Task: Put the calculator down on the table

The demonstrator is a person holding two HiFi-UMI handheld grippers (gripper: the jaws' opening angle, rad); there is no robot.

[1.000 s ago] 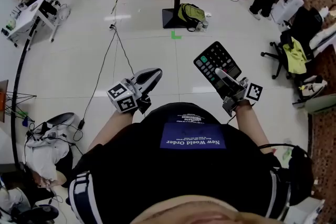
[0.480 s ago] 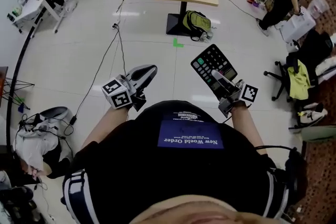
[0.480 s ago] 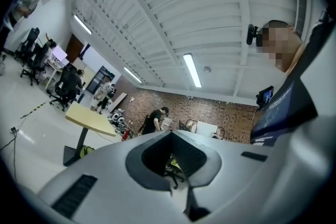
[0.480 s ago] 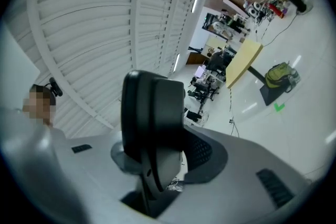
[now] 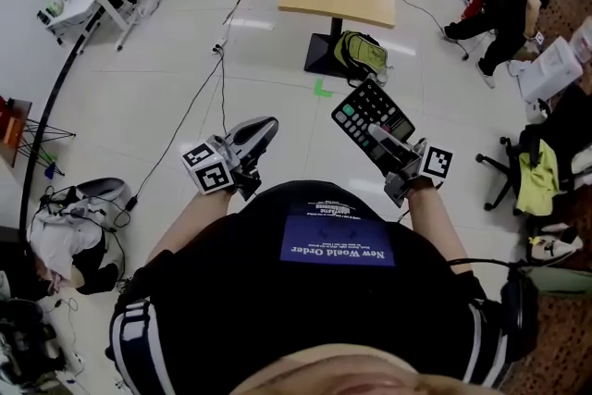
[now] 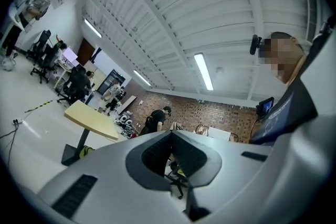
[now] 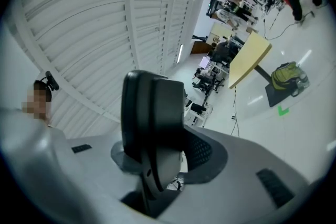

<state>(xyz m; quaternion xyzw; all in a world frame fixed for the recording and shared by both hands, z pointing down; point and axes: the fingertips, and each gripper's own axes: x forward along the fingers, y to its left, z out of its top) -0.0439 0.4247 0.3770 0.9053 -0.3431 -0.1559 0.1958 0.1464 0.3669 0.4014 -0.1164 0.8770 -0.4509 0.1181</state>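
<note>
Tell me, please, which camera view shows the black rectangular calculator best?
The head view: the black rectangular calculator shows its whole key face there, clamped at one end by the right gripper. The right gripper view shows only its dark edge between the jaws; the left gripper view misses it.

A green backpack (image 5: pixel 361 54) sits on the pale floor of an open workshop, a green tape mark (image 5: pixel 322 89) just beside it. A thin black cable (image 5: pixel 199 97) trails across the floor, and a white desk (image 5: pixel 88 0) stands at far left. At upper right a person in black (image 5: pixel 504 9) bends over scattered gear (too small to identify), while a yellow-green garment (image 5: pixel 538 173) drapes an office chair (image 5: pixel 499 169).
</note>
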